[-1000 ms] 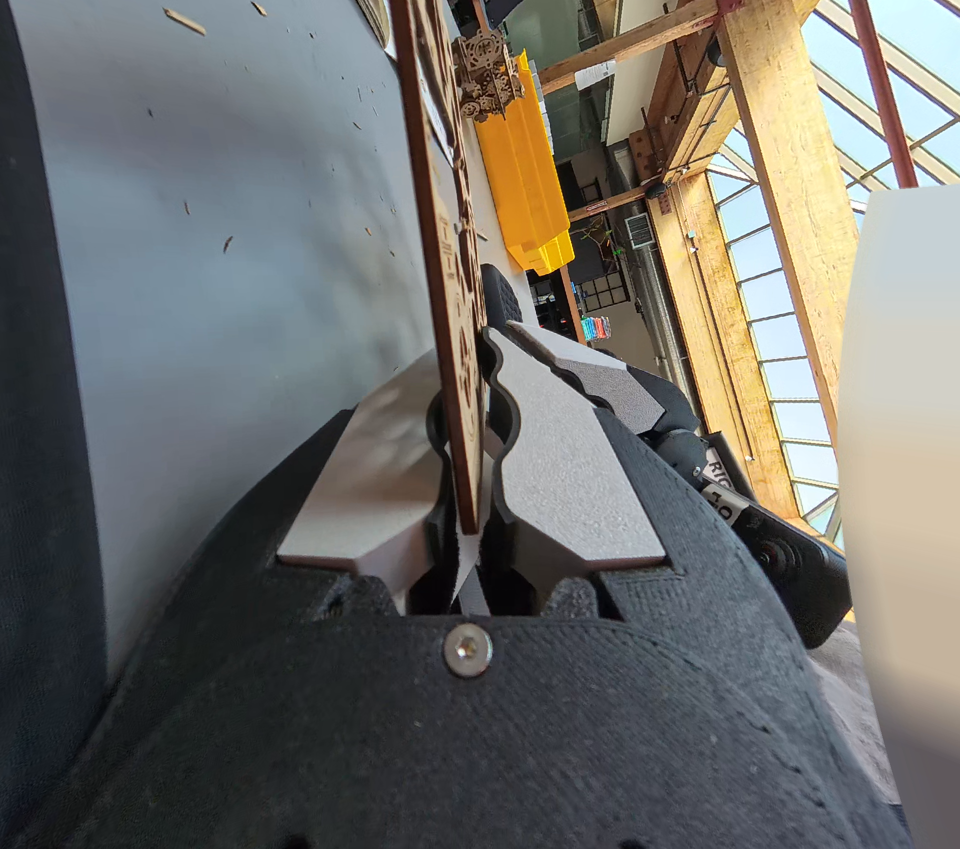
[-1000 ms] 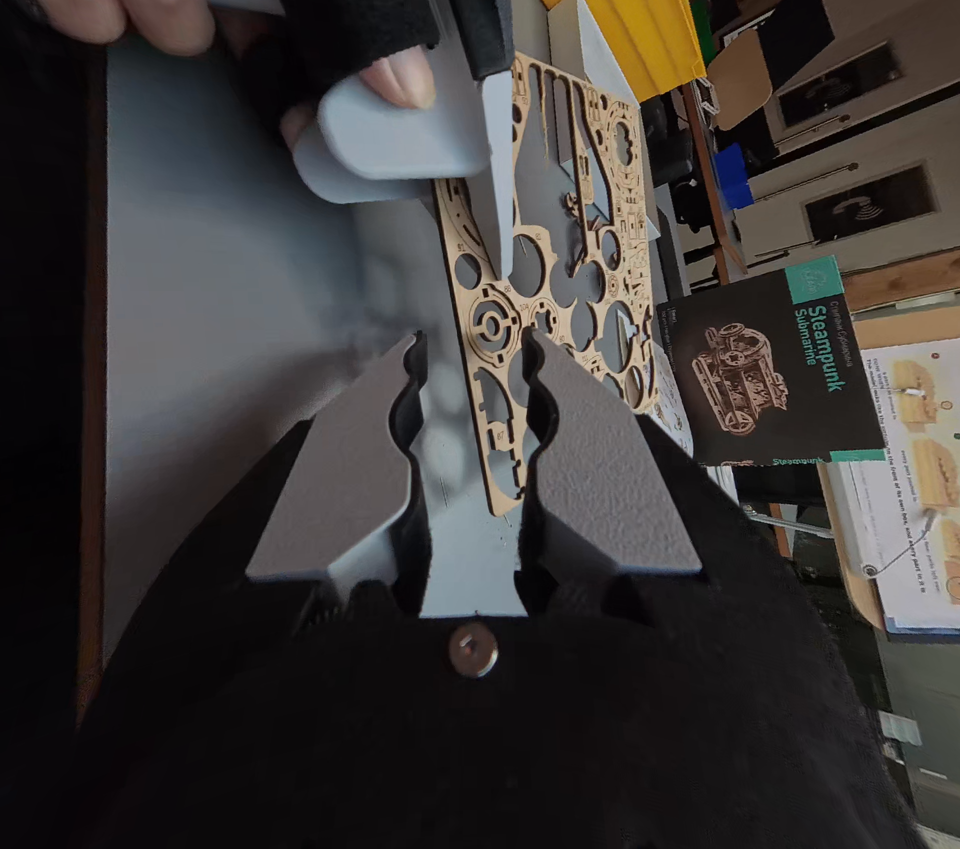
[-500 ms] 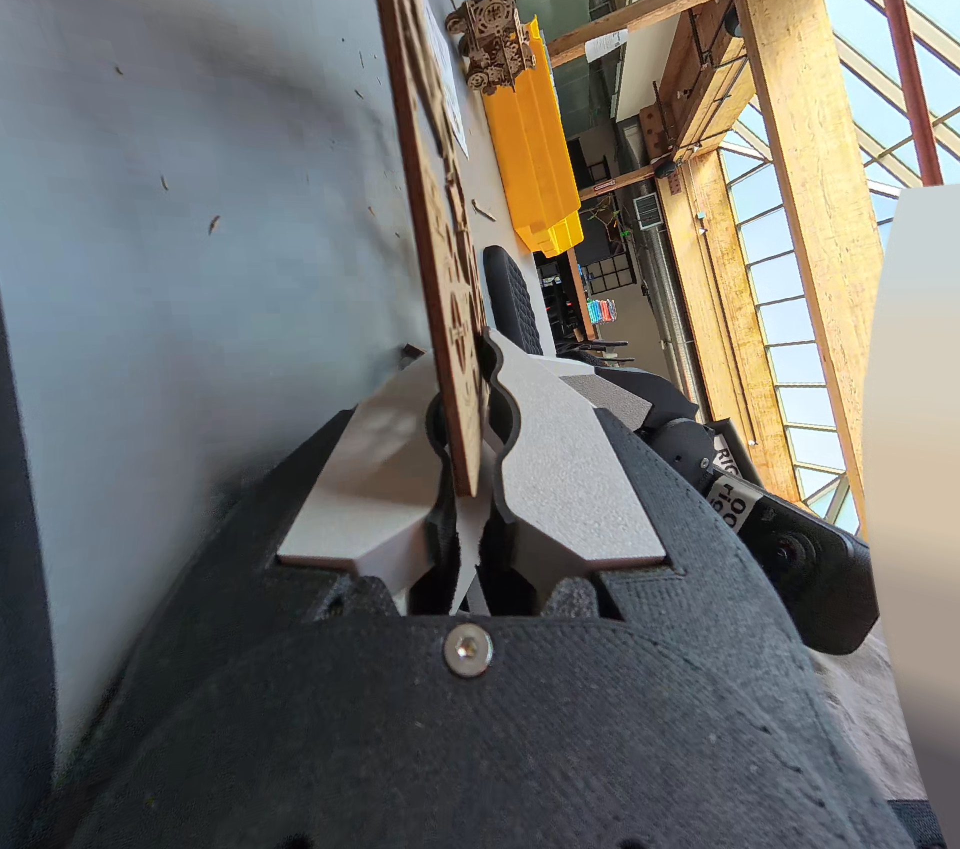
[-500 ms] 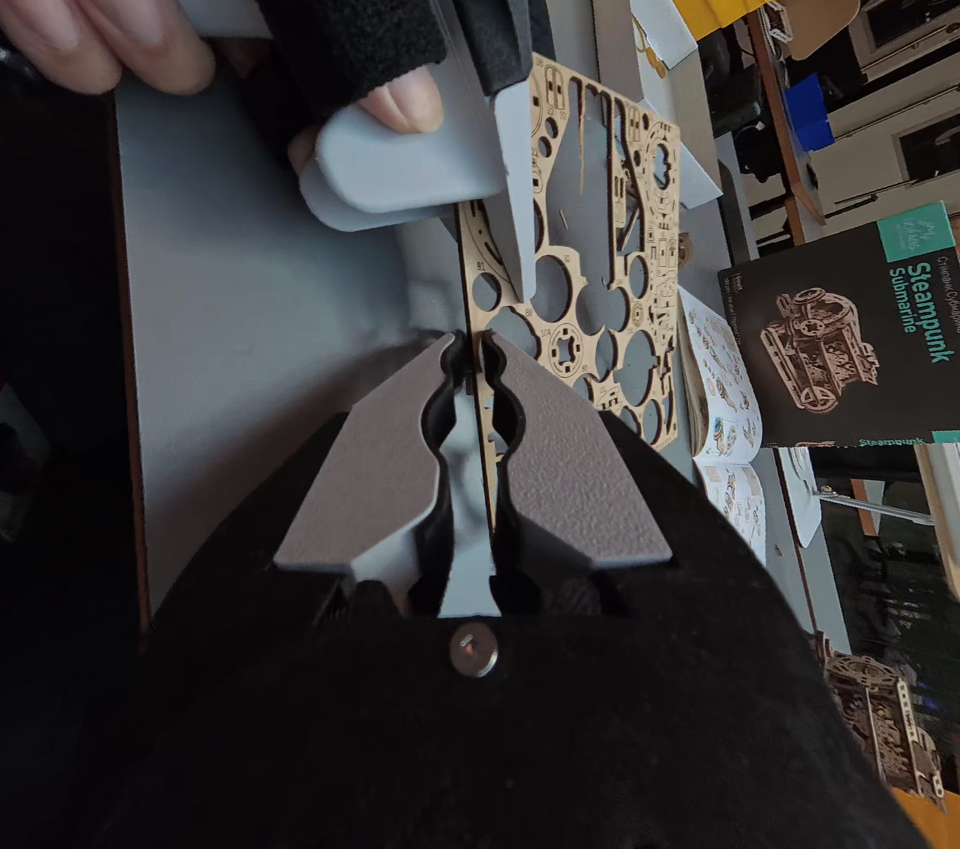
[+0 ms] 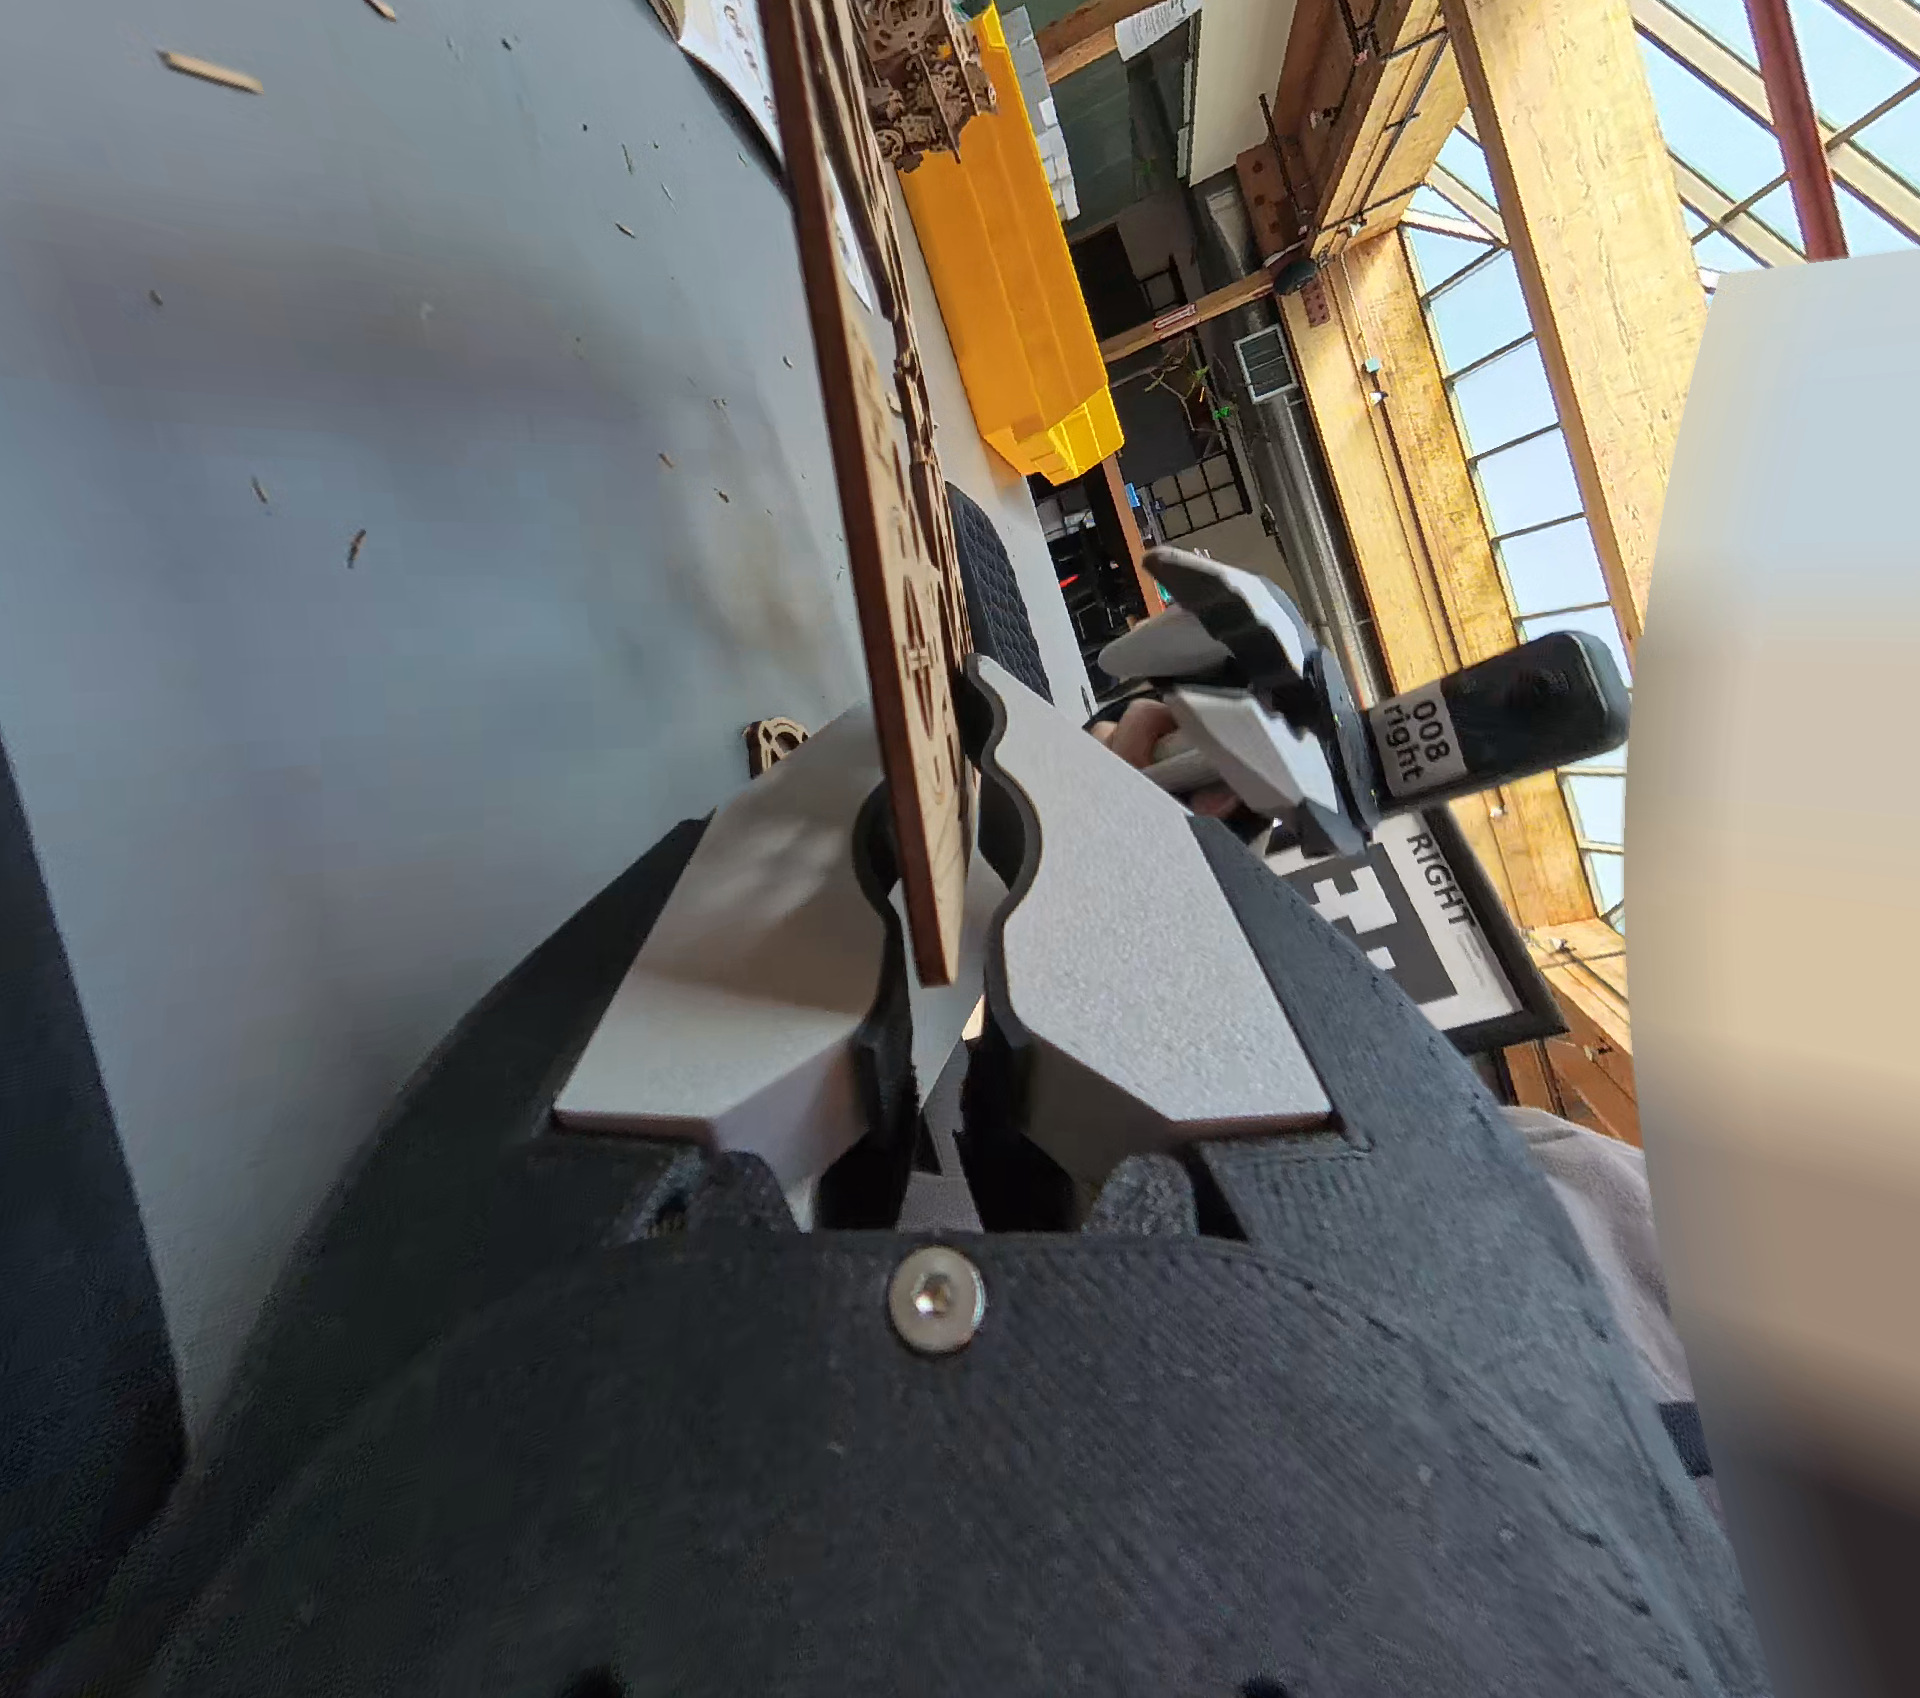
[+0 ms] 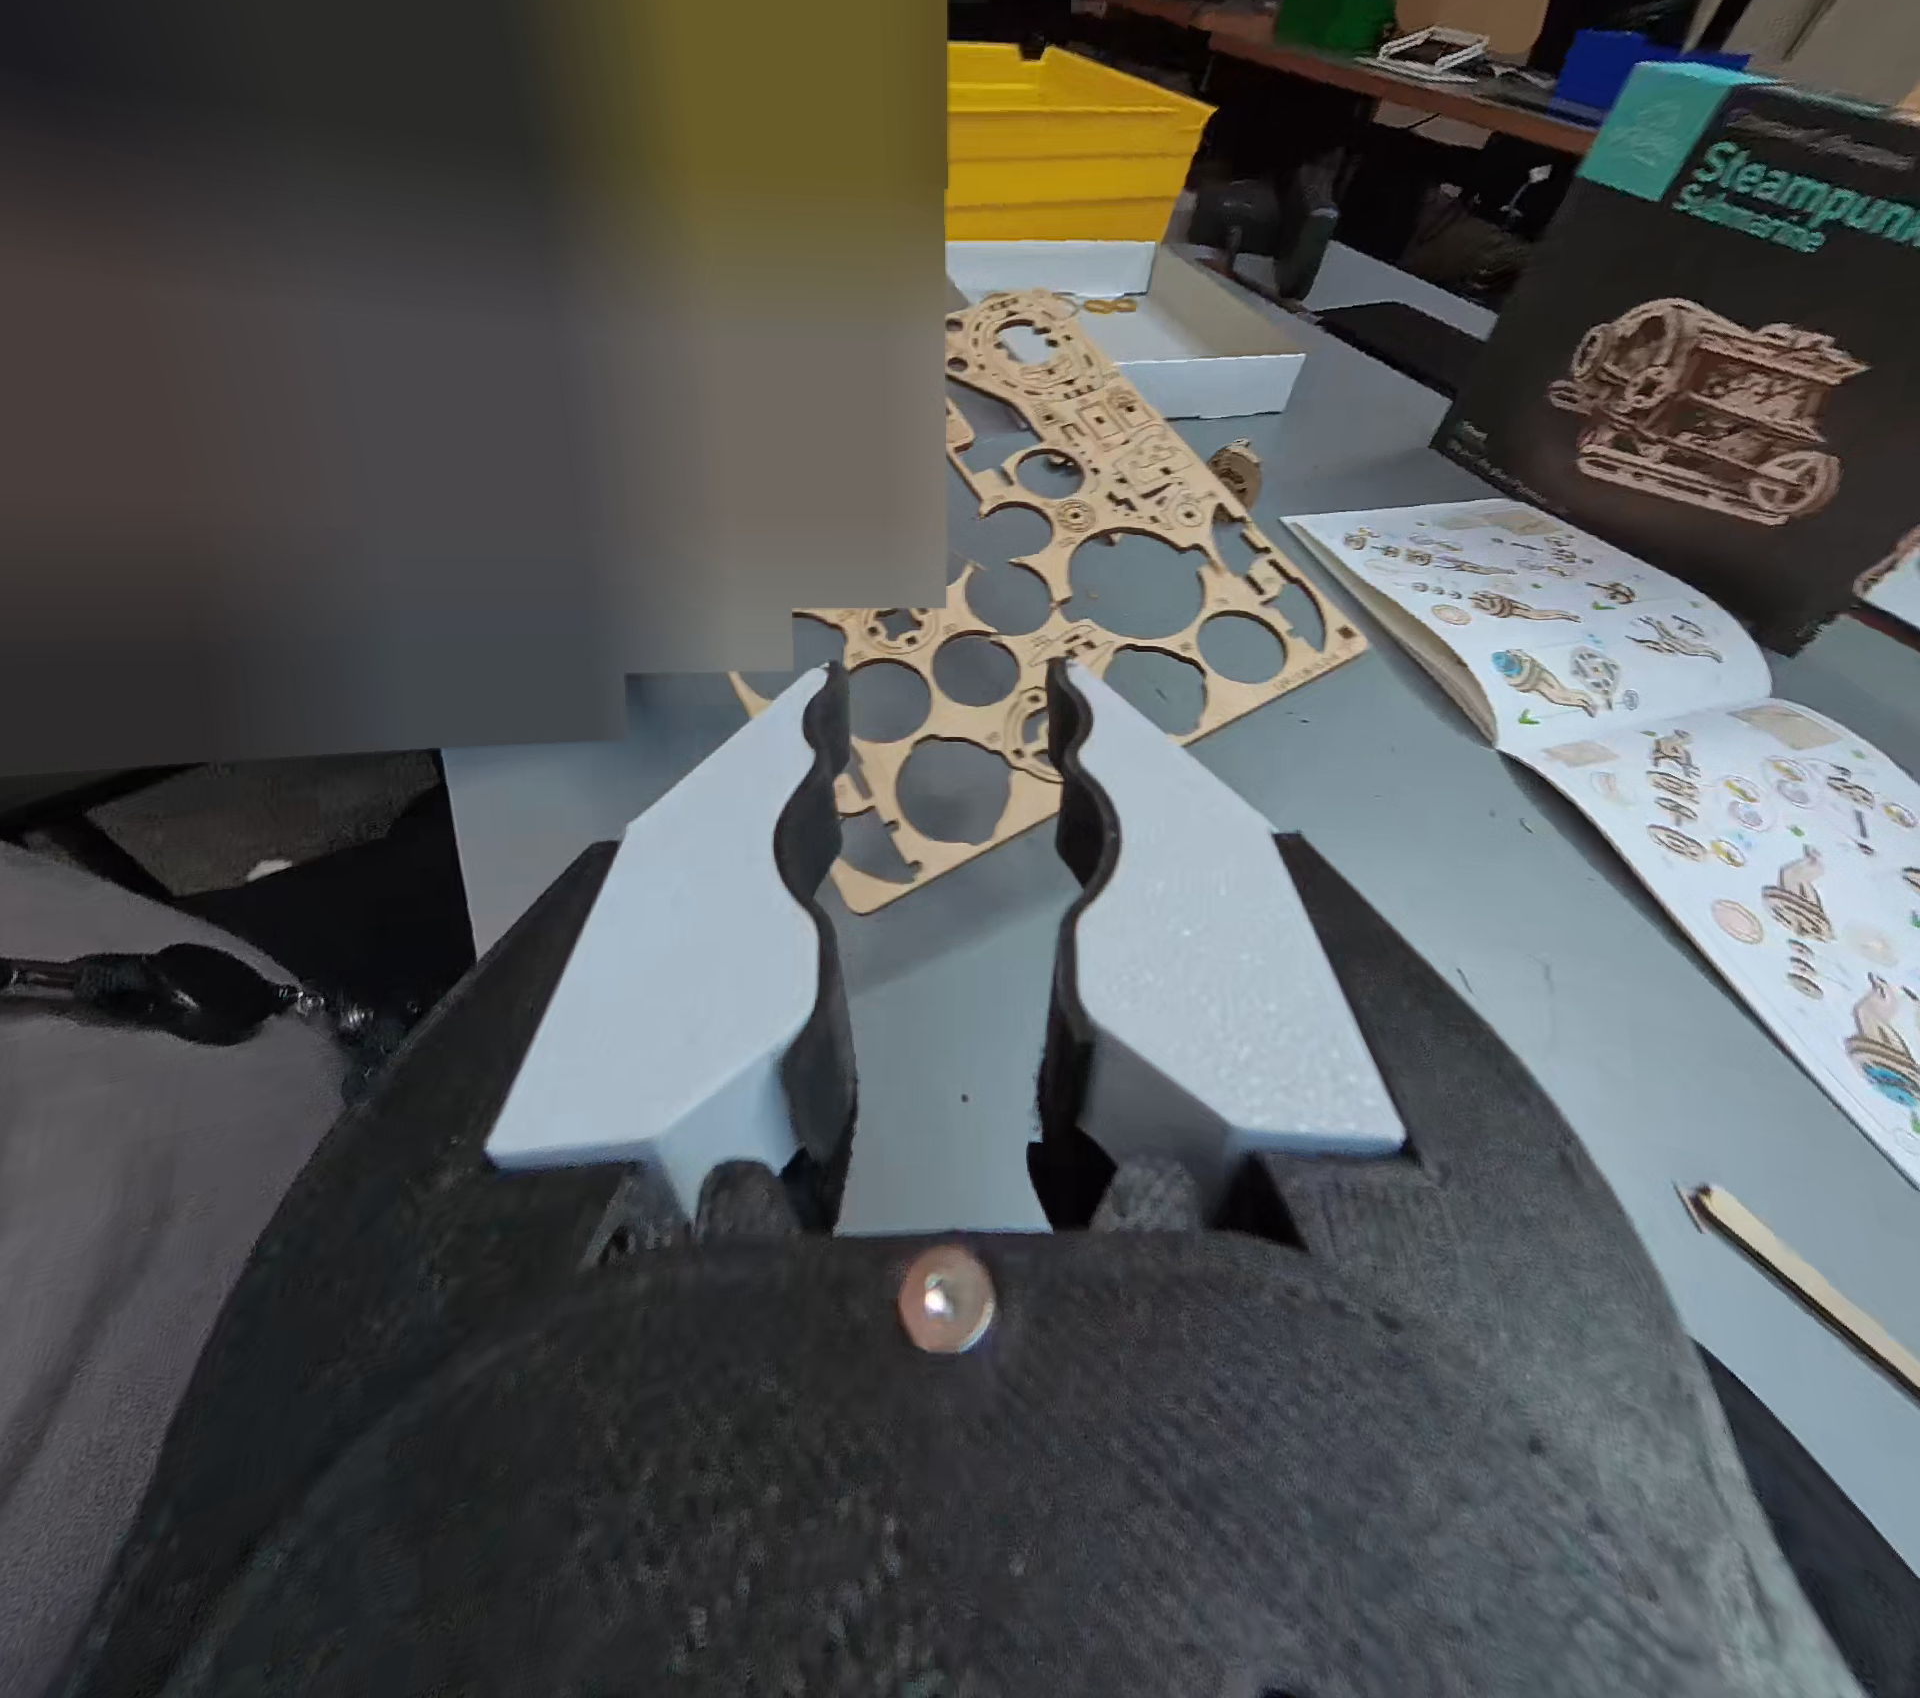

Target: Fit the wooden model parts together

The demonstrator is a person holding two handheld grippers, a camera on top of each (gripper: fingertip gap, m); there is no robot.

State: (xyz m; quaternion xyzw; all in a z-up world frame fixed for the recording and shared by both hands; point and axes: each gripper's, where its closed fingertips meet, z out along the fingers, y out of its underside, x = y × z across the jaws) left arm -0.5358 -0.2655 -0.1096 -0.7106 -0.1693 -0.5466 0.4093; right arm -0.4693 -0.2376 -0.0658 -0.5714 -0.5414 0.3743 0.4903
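Note:
My left gripper [image 5: 925, 703] is shut on the lower edge of a thin wooden parts sheet [image 5: 883, 453], seen edge-on above the grey table [image 5: 416, 401]. A small loose wooden part [image 5: 774, 739] lies on the table beside the left finger. In the right wrist view the sheet [image 6: 1122, 568], full of round cut-outs, stretches out low over the table; a blurred patch hides where it is held. My right gripper [image 6: 940, 682] is open and empty, just short of the sheet's near edge. It also shows in the left wrist view [image 5: 1236, 692], to the right of the sheet.
An open instruction booklet [image 6: 1610, 713] and the dark kit box [image 6: 1714, 360] are on the right. Yellow bins [image 6: 1060, 142] and a white tray [image 6: 1195, 360] stand behind the sheet. A partly built wooden model [image 5: 920, 69] stands far off. A wooden strip [image 6: 1808, 1285] lies near right. Tip to tip, the grippers are about 9 centimeters apart.
The right gripper, closed on the sheet's edge half a second ago, has opened and drawn back. The left gripper still holds the sheet. A small wooden part now lies beside the left finger.

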